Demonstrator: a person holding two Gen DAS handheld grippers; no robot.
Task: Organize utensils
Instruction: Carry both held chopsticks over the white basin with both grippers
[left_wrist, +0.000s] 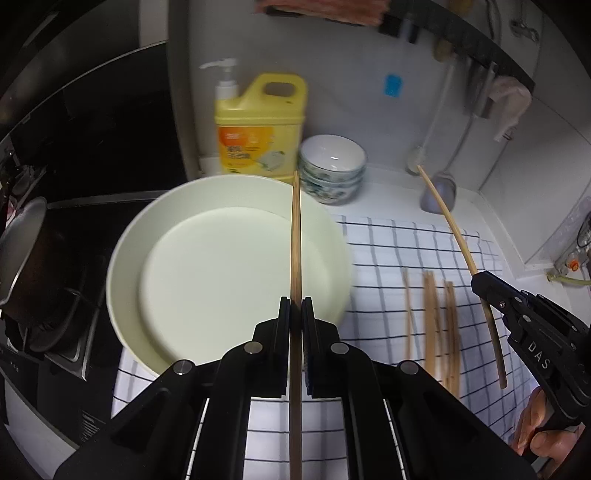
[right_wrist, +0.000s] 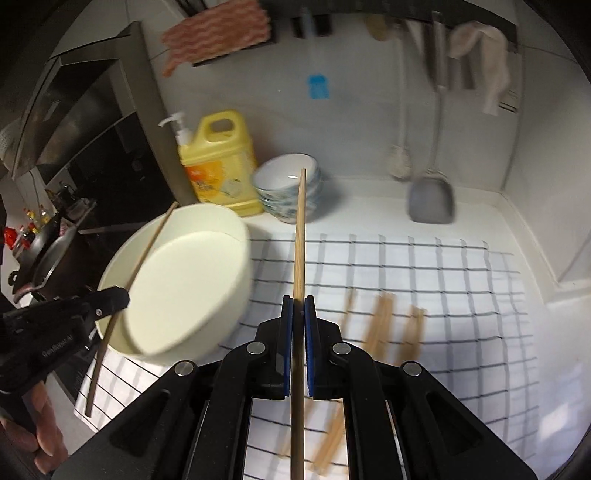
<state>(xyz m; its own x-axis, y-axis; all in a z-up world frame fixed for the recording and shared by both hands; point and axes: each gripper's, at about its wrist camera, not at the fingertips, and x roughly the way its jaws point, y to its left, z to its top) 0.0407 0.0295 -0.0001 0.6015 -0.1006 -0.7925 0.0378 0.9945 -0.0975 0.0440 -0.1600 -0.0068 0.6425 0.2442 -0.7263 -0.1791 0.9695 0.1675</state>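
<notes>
My left gripper (left_wrist: 296, 306) is shut on a wooden chopstick (left_wrist: 296, 240) that points forward over the cream round dish (left_wrist: 207, 273). My right gripper (right_wrist: 299, 304) is shut on another chopstick (right_wrist: 300, 229), held above the checked cloth (right_wrist: 443, 295). The right gripper also shows in the left wrist view (left_wrist: 480, 282) with its chopstick (left_wrist: 454, 229). The left gripper shows in the right wrist view (right_wrist: 118, 297) beside the dish (right_wrist: 184, 280). Several chopsticks (left_wrist: 436, 325) lie on the cloth, also in the right wrist view (right_wrist: 380, 325).
A yellow detergent jug (left_wrist: 258, 129) and stacked patterned bowls (left_wrist: 330, 170) stand at the back by the wall. A grey spatula (right_wrist: 430, 199) hangs at the back right. A stove with a pan (left_wrist: 22, 254) is at the left.
</notes>
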